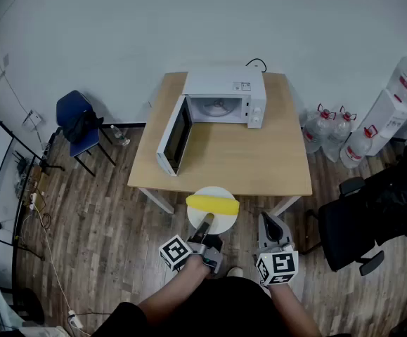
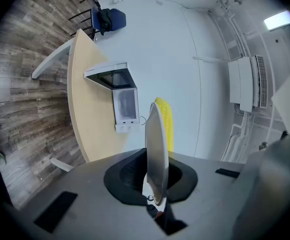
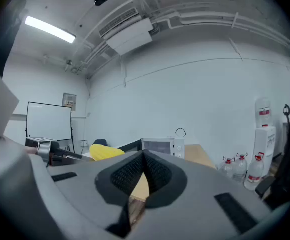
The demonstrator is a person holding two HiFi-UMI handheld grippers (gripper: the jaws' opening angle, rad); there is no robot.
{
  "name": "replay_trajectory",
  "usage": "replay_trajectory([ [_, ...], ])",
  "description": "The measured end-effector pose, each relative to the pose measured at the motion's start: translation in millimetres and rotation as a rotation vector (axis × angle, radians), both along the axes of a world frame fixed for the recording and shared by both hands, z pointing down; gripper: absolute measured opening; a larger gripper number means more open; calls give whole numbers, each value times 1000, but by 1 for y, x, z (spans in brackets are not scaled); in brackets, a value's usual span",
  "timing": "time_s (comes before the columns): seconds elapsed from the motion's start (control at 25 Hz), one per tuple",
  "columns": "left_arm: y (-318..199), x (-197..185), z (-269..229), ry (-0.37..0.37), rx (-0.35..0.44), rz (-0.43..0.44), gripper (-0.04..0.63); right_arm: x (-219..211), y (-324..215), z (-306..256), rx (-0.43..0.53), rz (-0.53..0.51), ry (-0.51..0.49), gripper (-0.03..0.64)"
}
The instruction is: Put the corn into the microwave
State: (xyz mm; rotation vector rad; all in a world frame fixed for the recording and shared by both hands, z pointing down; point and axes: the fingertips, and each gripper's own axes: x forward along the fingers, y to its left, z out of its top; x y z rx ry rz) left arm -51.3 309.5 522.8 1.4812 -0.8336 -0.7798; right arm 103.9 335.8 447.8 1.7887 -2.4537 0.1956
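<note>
Closest to me, the left gripper (image 1: pixel 204 227) is clamped tight on the near rim of a white plate (image 1: pixel 225 221), and the corn (image 1: pixel 212 203), a yellow cob, lies loose across the plate's far half. Beside it, the right gripper (image 1: pixel 270 225) is closed with nothing in it; in its own view the two jaws meet along their length. The plate hangs in the air at the near edge of the wooden table (image 1: pixel 259 160), so the corn is not yet in the white microwave (image 1: pixel 224 83) standing at the table's far side.

The microwave door (image 1: pixel 173 135) is swung wide open toward me on the left. I hold the plate only by one edge, so I judge that any tilt on the way in could roll the cob off, or the rim could slip in the jaws. Coming in too far left could knock the plate against the door.

A small label (image 1: pixel 242 86) sits on the microwave's top, too small to read. Farther right, the water bottles (image 1: pixel 330 128) by the wall carry red labels I cannot read either.
</note>
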Motion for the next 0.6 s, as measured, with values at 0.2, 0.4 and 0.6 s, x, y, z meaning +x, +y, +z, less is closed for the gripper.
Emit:
replay_trajectory([
  [0.2,6,6,0,50,5,-31,18,7,6,-2,28,-7,-14,60],
  [0.4,9,2,6,7,-3,-46,18,7,9,3,24,-19,-18,60],
  [0.6,-4,-1,8,37,3,-60,18,1,3,15,7,-32,-29,60],
])
